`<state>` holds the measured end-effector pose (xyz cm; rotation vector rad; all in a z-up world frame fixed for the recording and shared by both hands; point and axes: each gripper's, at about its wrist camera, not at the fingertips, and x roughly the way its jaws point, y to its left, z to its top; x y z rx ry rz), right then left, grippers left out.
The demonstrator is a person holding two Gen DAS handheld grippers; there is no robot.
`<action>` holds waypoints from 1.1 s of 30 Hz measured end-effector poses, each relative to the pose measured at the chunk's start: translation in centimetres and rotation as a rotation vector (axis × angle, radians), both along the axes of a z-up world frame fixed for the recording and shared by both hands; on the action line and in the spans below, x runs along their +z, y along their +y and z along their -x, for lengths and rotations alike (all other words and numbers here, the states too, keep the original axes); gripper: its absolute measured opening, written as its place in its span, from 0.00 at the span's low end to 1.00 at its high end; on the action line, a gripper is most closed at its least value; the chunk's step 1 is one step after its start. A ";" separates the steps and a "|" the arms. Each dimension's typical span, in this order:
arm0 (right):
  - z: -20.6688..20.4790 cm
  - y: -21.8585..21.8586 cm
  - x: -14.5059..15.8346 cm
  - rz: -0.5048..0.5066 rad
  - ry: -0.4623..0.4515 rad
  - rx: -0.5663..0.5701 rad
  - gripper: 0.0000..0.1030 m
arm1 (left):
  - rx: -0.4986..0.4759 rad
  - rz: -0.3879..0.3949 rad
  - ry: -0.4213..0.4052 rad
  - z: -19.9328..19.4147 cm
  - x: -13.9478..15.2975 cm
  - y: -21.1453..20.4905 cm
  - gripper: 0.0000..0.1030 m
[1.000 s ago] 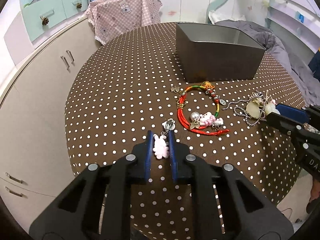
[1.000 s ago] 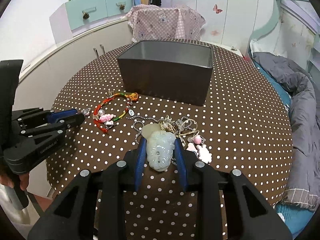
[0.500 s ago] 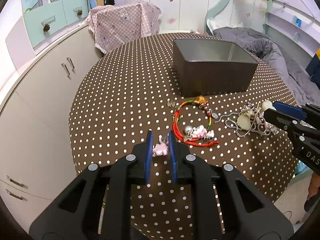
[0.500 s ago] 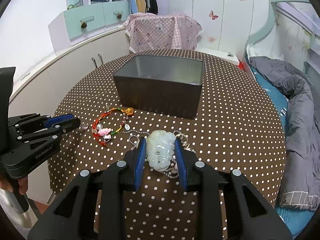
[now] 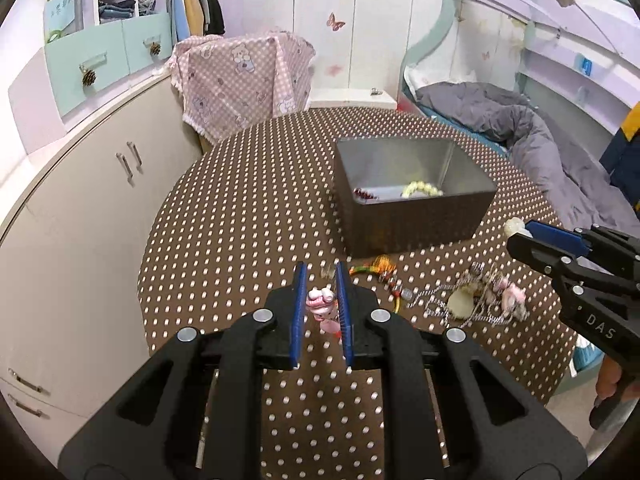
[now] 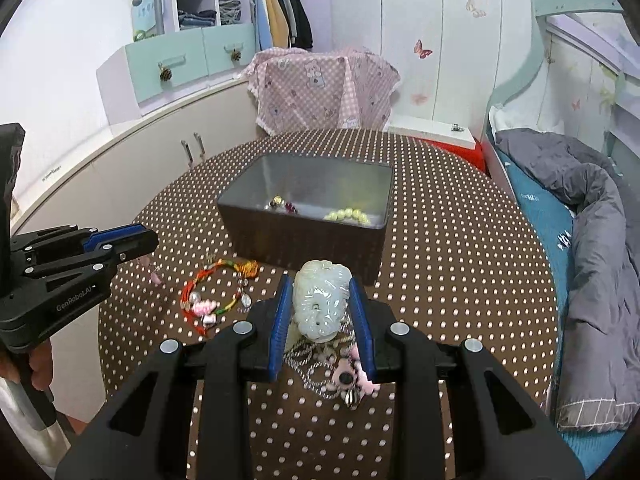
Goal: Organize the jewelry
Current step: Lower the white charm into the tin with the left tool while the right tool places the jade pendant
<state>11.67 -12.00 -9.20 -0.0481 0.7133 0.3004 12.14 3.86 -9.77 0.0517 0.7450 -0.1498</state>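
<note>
My left gripper (image 5: 320, 276) is shut on a small pink bunny charm (image 5: 320, 307) and holds it well above the dotted table. My right gripper (image 6: 320, 288) is shut on a pale green jade pendant (image 6: 318, 306), also lifted; its silver chain with pink charms (image 6: 336, 376) hangs below. A red and multicoloured cord bracelet (image 6: 212, 292) lies on the table in front of the dark metal box (image 6: 304, 216). The box (image 5: 408, 196) holds yellow beads (image 5: 420, 189) and a red piece (image 5: 364, 194). A chain pile (image 5: 476, 296) lies at the right in the left wrist view.
The round table (image 5: 240, 220) has a brown white-dotted cloth. White cabinets (image 5: 88, 208) curve along the left. A chair with a pink checked cover (image 5: 244, 80) stands behind the table. A bed with a grey duvet (image 6: 592, 232) is to the right.
Both grippers have risen from the table with their pieces, the bunny charm and the jade pendant. The box's inside has come into view.
</note>
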 end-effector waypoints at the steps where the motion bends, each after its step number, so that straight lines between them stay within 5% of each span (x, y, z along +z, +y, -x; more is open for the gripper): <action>1: -0.2 -0.1 0.2 -0.002 -0.006 -0.002 0.26 | -0.005 0.008 -0.003 -0.2 0.2 0.0 0.15; 15: -3.6 -0.8 2.6 -0.008 -0.073 -0.010 0.26 | -0.065 0.052 -0.072 -4.2 2.8 -2.1 0.15; 29: -6.9 -0.4 1.6 -0.013 -0.034 0.022 0.26 | -0.097 0.098 -0.006 -8.3 1.9 -3.7 0.16; 31: -7.2 -0.4 1.6 -0.014 -0.031 0.023 0.26 | -0.096 0.095 -0.002 -8.5 2.0 -3.6 0.48; 32: -7.3 -0.4 1.6 -0.014 -0.030 0.023 0.26 | -0.091 0.100 -0.007 -8.5 2.1 -3.5 0.76; 33: -7.5 -0.4 1.7 -0.015 -0.030 0.020 0.26 | -0.077 0.116 -0.029 -8.5 2.3 -3.1 0.76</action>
